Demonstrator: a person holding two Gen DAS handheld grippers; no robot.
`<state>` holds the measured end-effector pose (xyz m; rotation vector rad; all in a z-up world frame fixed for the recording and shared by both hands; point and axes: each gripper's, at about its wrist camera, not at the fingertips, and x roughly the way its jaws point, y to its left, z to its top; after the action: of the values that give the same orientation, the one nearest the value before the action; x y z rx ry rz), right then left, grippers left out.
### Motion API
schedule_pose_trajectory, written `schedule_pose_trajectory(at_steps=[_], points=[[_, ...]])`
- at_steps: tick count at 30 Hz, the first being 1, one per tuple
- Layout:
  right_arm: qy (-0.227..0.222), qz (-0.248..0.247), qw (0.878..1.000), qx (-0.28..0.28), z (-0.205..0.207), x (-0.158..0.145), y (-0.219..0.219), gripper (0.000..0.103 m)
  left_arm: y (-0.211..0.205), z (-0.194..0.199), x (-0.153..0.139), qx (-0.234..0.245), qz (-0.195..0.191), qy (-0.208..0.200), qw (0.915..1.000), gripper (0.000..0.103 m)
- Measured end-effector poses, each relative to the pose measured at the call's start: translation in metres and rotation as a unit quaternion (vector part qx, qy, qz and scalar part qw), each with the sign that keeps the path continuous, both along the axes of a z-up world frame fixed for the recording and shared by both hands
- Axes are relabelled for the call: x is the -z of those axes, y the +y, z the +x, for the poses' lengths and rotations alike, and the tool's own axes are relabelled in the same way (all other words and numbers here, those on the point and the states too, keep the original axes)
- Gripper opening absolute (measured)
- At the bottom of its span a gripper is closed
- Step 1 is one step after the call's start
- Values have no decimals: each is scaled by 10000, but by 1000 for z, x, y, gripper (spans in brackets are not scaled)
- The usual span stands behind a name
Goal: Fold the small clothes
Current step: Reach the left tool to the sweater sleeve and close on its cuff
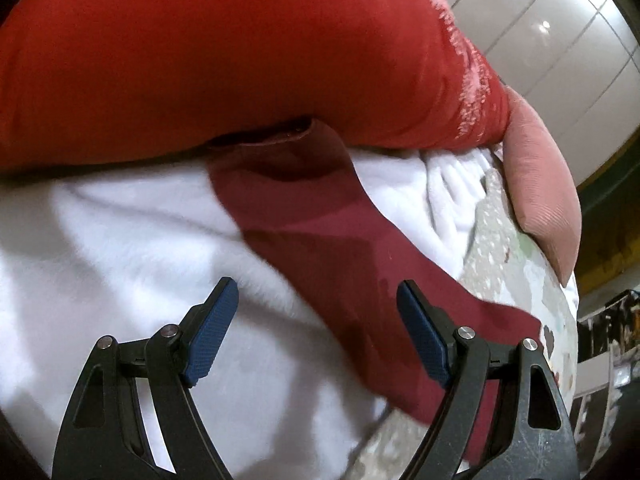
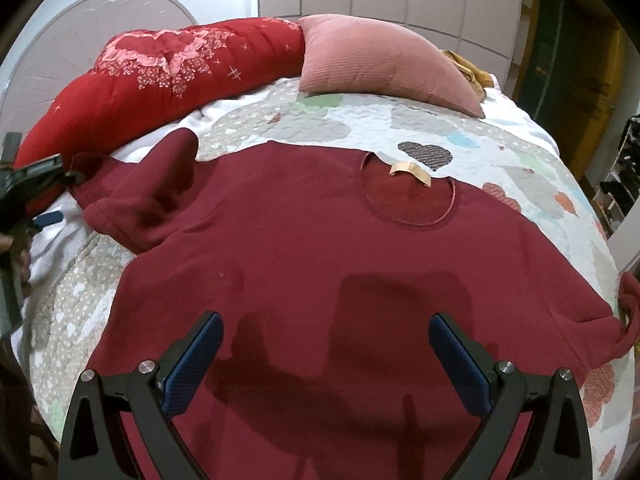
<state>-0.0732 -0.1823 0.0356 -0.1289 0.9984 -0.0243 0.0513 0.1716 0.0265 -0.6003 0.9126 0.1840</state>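
Item: maroon shirt (image 2: 320, 264), spread front-up on the bed quilt (image 2: 500, 148), filling the centre and lower part of the right wrist view. Neck opening (image 2: 408, 204) with a tan label (image 2: 412, 172) sits toward the upper right of centre. One sleeve (image 2: 140, 196) lies rumpled and partly doubled at centre left, running onto a white blanket (image 1: 120, 240). The other sleeve trails off at the right edge of the frame.

Surroundings: red bolster (image 2: 160, 80) at upper left, pink cushion (image 2: 380, 60) at upper centre, both apart from the shirt body. In the left wrist view the sleeve end reaches up to the bolster.

Risks, as judged:
- The bunched sleeve may fold in with its creases if it is taken before being pulled straight.
- A pinch at the sleeve could catch the blanket beneath, since the two lie pressed together.
- The sleeve end near the bolster may snag or drag against it.
- The soft bed gives no firm backing, so a fold edge may wander.

Left claw (image 1: 316, 328): jaws wide apart, holding nothing, poised low over the sleeve (image 1: 320, 240) and blanket in the lower half of its frame. Whether the right-hand pad (image 1: 420, 340) touches the cloth cannot be told.

Right claw (image 2: 324, 364): jaws wide apart, empty, above the lower body of the shirt, its shadow cast on the fabric. No contact visible.
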Motion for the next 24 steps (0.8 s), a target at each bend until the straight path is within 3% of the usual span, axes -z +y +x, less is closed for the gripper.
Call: schedule_pose_trajectory(at_steps=[6, 7, 9, 10, 12, 13, 19, 24], points=[[64, -6, 10000, -27, 4, 7, 3, 102, 0, 21, 16, -115, 186, 146, 9997, 81], [68, -8, 10000, -25, 5, 8, 3, 102, 0, 21, 16, -164, 210, 118, 9996, 77], [70, -1, 10000, -20, 5, 9, 2, 102, -2, 21, 16, -283, 347, 94, 9990, 58], [72, 5, 10000, -9, 5, 9, 2, 102, -2, 19, 14, -327, 427, 86, 9985, 39], [73, 22, 10000, 11, 4, 8, 0, 102, -1, 14, 8, -285, 407, -73, 9987, 22], [61, 32, 10000, 21, 3, 7, -1, 102, -1, 11, 5, -202, 341, -194, 9990, 7], [-63, 103, 9998, 144, -2, -3, -15, 102, -14, -6, -37, 236, -16, -850, 9961, 7], [-203, 192, 9991, 333, -8, -17, -34, 102, -73, -12, -89, 1014, -185, -1438, 9842, 3]])
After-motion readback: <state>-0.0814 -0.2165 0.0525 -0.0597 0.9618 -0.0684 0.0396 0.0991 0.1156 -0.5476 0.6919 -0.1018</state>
